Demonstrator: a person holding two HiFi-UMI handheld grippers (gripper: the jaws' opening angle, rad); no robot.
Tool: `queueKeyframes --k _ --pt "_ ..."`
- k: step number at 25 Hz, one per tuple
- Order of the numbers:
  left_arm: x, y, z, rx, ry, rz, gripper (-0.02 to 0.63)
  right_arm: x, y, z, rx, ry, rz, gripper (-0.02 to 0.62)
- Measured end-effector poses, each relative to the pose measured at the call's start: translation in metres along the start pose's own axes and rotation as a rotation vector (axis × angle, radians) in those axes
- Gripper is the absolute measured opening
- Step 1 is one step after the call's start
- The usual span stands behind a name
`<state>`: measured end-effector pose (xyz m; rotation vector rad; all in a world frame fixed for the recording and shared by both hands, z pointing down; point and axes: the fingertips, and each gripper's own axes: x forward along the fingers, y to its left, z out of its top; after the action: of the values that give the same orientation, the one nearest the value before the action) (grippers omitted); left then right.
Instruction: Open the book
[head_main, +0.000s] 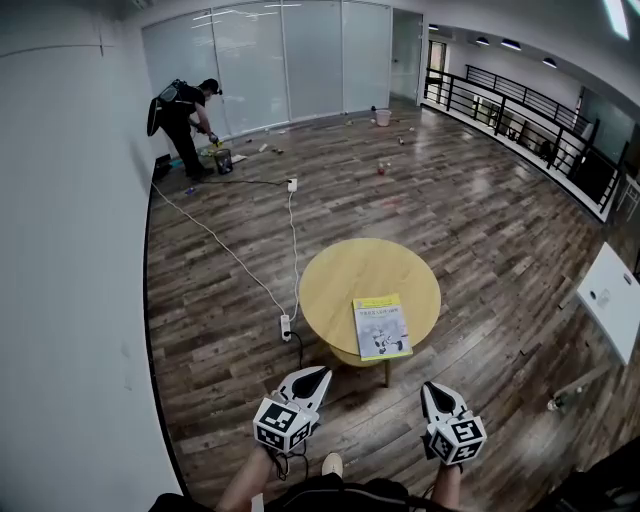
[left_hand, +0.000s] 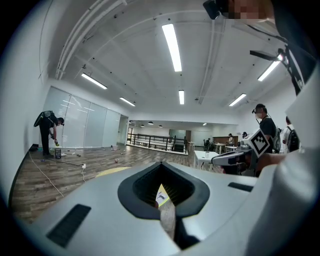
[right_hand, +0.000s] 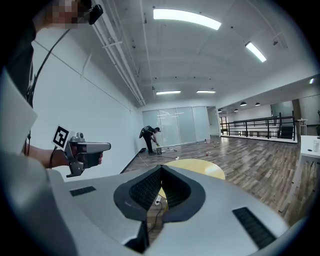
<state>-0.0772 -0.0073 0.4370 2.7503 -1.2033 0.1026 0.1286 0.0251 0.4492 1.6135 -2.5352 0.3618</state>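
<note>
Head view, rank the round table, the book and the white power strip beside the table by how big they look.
Largest: round table.
Then the book, closed on it.
Smallest: the power strip on the floor.

bright ceiling strip lights (right_hand: 187, 17), sharp frames, fisheye-bent edges.
</note>
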Motion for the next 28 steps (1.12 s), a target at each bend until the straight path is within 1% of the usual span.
queueKeyframes --k 4,10,14,17,21,25,28 --pt "0.015 0.013 -0.007 -0.020 0.017 -0.006 -0.002 0.017 -0.004 -0.007 -0.010 0.045 0.009 0.004" --pt "0.045 0.024 -0.012 -0.036 0.040 -0.006 -0.002 0.044 -0.029 -0.004 0.002 0.056 0.016 0.004" --pt "0.072 0.033 -0.009 -0.035 0.042 0.019 -0.002 0.063 -0.051 -0.001 -0.010 0.068 0.029 0.004" --pt "0.093 0.040 -0.009 -0.049 0.039 0.046 -0.002 0.077 -0.071 -0.001 -0.026 0.088 0.040 0.003" --pt "0.118 0.041 -0.026 -0.069 0.070 0.066 -0.002 0.092 -0.098 -0.017 -0.003 0.110 0.065 0.003" --pt "0.138 0.047 -0.045 -0.093 0.109 0.073 -0.002 0.111 -0.115 -0.031 0.007 0.162 0.068 0.003" --pt "0.148 0.051 -0.061 -0.114 0.145 0.084 -0.002 0.122 -0.125 -0.048 -0.002 0.205 0.086 0.003"
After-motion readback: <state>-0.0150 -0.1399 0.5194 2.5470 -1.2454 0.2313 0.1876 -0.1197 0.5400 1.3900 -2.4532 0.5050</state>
